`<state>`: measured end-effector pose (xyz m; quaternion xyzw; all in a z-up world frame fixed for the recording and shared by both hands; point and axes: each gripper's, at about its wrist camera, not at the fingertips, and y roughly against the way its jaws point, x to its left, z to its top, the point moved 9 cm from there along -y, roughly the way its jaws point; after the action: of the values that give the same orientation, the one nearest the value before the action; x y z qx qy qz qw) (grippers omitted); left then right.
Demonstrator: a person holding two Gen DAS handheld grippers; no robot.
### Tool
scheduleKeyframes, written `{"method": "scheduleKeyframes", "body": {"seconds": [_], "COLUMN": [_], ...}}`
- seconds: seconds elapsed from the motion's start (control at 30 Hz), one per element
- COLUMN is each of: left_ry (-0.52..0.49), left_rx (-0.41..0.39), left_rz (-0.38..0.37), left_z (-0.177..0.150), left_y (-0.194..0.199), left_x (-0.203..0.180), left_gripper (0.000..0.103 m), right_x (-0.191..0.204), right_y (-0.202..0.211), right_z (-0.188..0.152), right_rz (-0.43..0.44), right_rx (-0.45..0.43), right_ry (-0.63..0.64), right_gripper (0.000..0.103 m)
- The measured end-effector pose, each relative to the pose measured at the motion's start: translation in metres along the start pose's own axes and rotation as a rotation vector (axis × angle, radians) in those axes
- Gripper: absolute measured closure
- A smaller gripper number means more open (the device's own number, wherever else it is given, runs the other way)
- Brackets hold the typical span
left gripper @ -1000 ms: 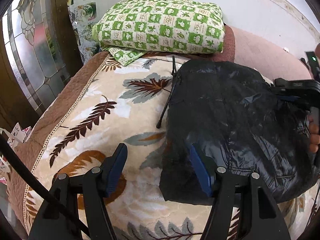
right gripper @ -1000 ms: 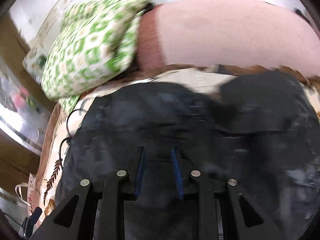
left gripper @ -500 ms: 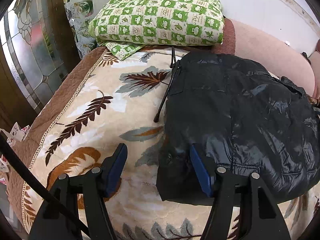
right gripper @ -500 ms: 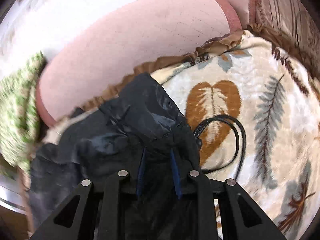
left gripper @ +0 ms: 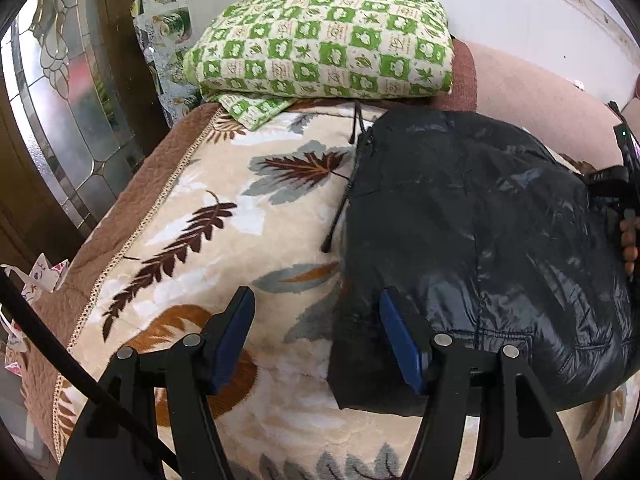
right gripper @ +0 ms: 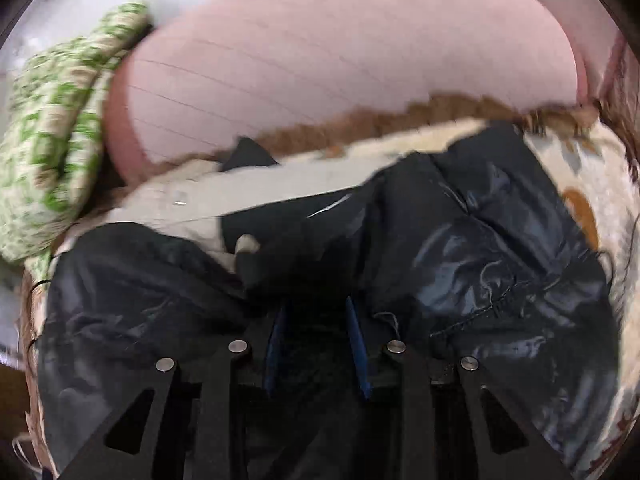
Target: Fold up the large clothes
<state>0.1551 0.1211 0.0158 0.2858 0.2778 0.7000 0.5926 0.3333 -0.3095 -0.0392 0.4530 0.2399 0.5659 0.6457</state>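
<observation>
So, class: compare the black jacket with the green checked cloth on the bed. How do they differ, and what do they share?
The jacket is plain, shiny black; the cloth is matt, with green and cream squares. The jacket lies puffy and rumpled on the leaf-patterned blanket; the cloth sits as a neat, flat-edged stack at the far end of the bed. Both are folded fabric resting on the bed.

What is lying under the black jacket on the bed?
The black jacket lies on a cream blanket with a leaf pattern, which shows all around it. A thin black cord runs along its left edge. Whatever is directly beneath the jacket is covered and cannot be seen.
</observation>
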Motion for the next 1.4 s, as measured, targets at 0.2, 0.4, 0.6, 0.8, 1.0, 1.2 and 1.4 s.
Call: {"method": "scheduleKeyframes", "body": {"seconds": [0.2, 0.4, 0.6, 0.8, 1.0, 1.2, 1.4], "left_ry": [0.047, 0.033, 0.053, 0.054, -0.007, 0.025, 0.127], "left_rx": [0.007, 0.016, 0.016, -0.024, 0.002, 0.048, 0.026], "left_rz": [-0.013, 0.003, -0.007, -0.074, -0.006, 0.029, -0.007], "left_z": [0.001, -0.002, 0.0, 0.009, 0.003, 0.0, 0.013], "left_y": [0.002, -0.001, -0.001, -0.002, -0.035, -0.047, -0.03], "left_x": [0.01, 0.009, 0.014, -0.003, -0.024, -0.007, 0.023], "left_gripper": [0.039, 0.039, 0.039, 0.039, 0.039, 0.037, 0.038], "right_x": [0.044, 0.082, 0.086, 0.146, 0.135, -0.001, -0.084], "right_y": [0.056, 0.058, 0.05, 0.102, 0.079, 0.084, 0.129], "right_z": [-0.012, -0.048, -0.04, -0.081, -0.121, -0.099, -0.096], "right_rz": [0.107, 0.1, 0.07, 0.28, 0.317, 0.261, 0.133], "right_rx": [-0.069, -0.066, -0.046, -0.128, -0.047, -0.084, -0.124], "right_ry": [0.055, 0.189, 0.145, 0.264, 0.326, 0.114, 0.033], "right_gripper": [0.066, 0.05, 0.041, 0.042, 0.043, 0.064, 0.072]}}
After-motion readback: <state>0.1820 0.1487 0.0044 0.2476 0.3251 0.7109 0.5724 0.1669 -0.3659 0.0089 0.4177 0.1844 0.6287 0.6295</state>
